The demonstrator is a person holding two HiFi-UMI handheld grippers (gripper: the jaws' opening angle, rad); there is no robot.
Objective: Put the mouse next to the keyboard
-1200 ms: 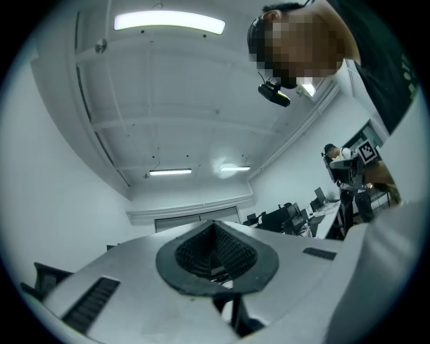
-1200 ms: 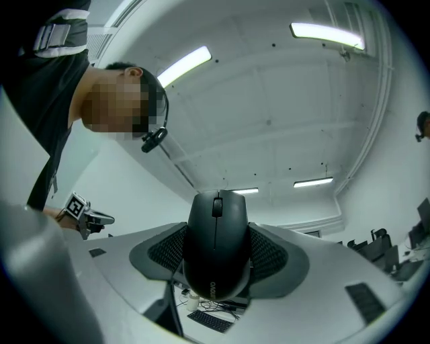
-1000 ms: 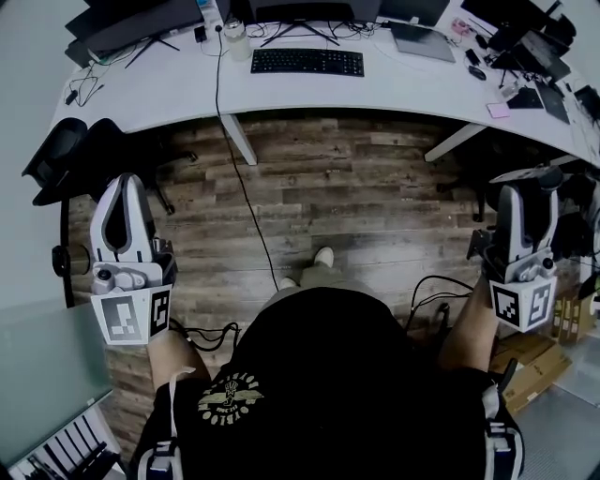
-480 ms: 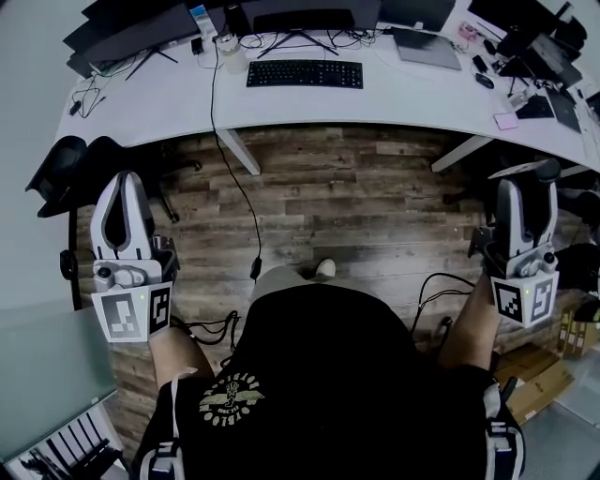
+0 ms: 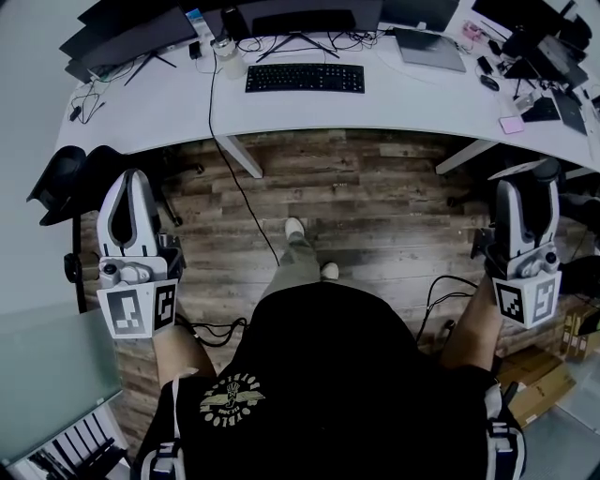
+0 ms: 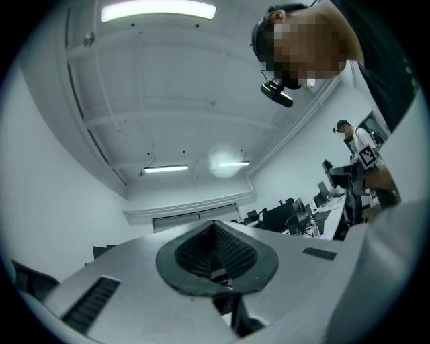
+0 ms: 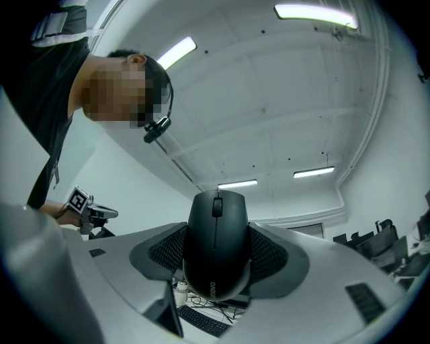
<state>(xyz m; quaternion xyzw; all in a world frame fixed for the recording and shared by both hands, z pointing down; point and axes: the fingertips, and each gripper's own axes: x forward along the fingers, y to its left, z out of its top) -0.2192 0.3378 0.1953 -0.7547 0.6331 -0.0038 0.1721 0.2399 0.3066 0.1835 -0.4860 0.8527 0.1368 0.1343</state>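
Nearer the bench (image 5: 169,103) has been drawn, a foot (image 5: 294,228) having been set forward. The mouse (image 7: 216,245) is gripped by the right gripper's (image 5: 528,187) fingers and kept raised, likely for carrying to the keyboard (image 5: 305,78). The left gripper (image 5: 131,187) is held clenched, empty.

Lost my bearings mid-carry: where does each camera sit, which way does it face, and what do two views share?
Head view: head-mounted, facing steeply down at wood floor and white desk with the keyboard; shows torso, a shoe, left gripper, right gripper.
Left gripper view: on the left gripper, tilted up at the ceiling lights; jaws shut, empty; the person's head shows.
Right gripper view: on the right gripper, also tilted up; jaws clamp the mouse; head upper left.
Shared: the keyboard, head and right gripper views.
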